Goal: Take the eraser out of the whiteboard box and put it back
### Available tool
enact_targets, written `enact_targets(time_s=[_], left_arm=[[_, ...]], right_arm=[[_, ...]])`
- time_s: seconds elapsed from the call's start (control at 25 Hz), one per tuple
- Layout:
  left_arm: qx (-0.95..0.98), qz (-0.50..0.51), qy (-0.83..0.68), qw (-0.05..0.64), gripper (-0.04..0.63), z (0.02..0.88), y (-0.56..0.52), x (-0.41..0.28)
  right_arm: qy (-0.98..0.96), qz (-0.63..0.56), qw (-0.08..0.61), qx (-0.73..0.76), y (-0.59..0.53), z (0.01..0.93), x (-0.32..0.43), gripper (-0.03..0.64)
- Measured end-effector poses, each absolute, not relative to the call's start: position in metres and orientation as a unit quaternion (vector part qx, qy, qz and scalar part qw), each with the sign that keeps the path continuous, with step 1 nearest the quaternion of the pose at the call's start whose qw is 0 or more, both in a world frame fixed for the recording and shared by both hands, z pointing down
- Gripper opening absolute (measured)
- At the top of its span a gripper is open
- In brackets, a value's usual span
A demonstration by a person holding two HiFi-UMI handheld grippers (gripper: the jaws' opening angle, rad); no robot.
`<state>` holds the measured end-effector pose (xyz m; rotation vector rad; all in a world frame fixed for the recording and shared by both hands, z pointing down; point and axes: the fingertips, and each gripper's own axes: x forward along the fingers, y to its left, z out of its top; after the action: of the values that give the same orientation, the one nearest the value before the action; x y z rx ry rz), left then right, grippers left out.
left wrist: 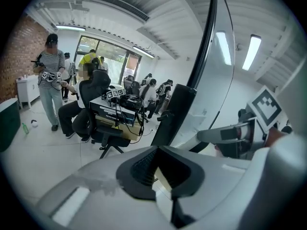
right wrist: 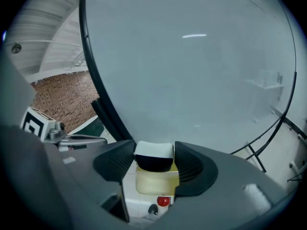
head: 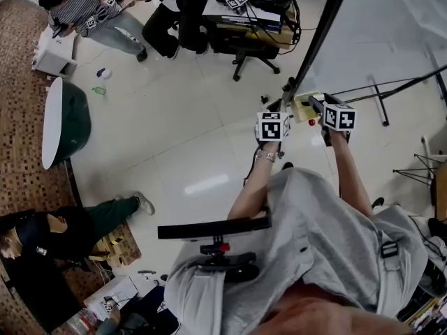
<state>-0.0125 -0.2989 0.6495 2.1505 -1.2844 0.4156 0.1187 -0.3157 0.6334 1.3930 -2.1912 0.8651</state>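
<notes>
The right gripper (right wrist: 153, 164) clamps the eraser (right wrist: 153, 153) across its width between wide-set jaws. It holds it just above the yellowish whiteboard box (right wrist: 156, 183) under its tips, apparently clear of the rim so it lifts out freely. Beside it, the left gripper (left wrist: 160, 166) hovers empty, jaws narrowly parted.

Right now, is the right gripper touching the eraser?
Touching. The right gripper view shows the right gripper's pads pressed against both sides of the eraser, no gap, holding it above the yellowish box.
</notes>
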Motion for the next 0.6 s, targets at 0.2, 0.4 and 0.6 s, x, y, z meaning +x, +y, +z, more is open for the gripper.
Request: enact_targets(time_s=[0.2, 0.4, 0.6], left_arm=[[0.804, 0.157, -0.486, 0.304, 0.004, 0.654, -0.297, -0.02], [0.807, 0.157, -0.483, 0.301, 0.005, 0.655, -0.295, -0.021], [0.811, 0.16, -0.477, 0.298, 0.005, 0.655, -0.291, -0.02]], right_arm=[[-0.797, 0.301, 0.188, 0.488, -0.308, 0.603, 0.116, 0.273], [-0.798, 0.287, 0.215, 0.485, -0.301, 0.605, 0.109, 0.273], [-0.771, 0.294, 0.246, 0.509, -0.299, 0.654, 0.119, 0.273]])
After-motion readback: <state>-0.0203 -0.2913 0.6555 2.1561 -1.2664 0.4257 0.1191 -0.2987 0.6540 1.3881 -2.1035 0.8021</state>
